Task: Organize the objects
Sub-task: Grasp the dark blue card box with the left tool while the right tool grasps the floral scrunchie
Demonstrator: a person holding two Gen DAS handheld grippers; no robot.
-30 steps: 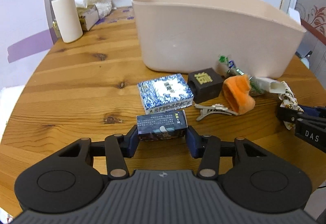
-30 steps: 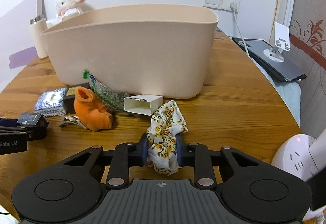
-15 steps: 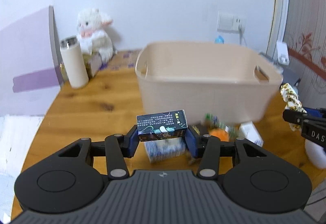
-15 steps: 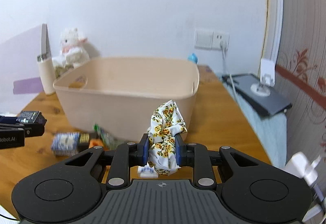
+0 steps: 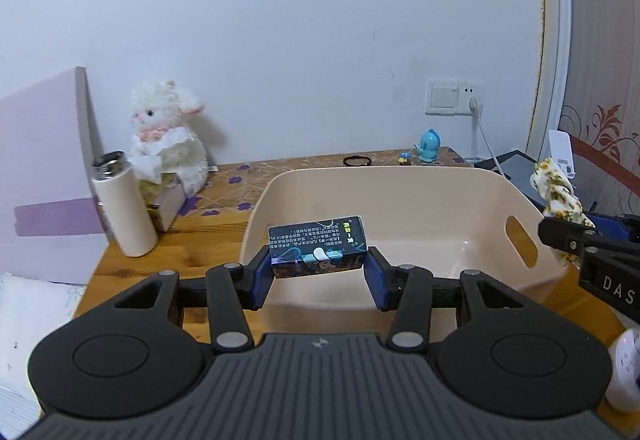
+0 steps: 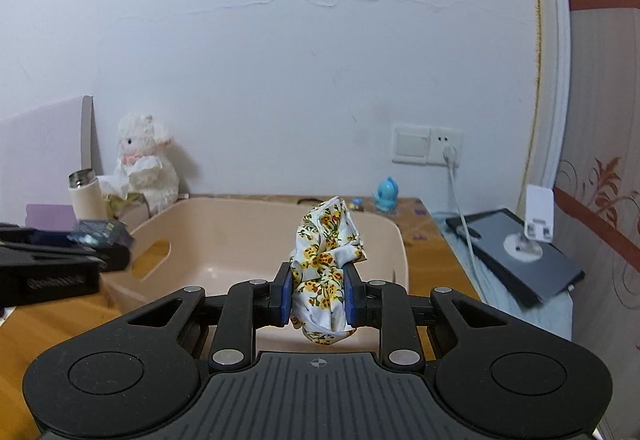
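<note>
Left hand-held gripper [image 5: 318, 274] clamps dark box [image 5: 317, 253] above beige bin [image 5: 400, 176]; right hand-held gripper [image 6: 318, 298] pinches floral cloth [image 6: 326, 264] over bin's near rim. Rec: move both fwd past rim, lower, then release; avoid gripper collision.

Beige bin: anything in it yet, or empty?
Empty as far as visible: the beige bin shows bare floor; its near corner hides behind the left tongs.
</note>
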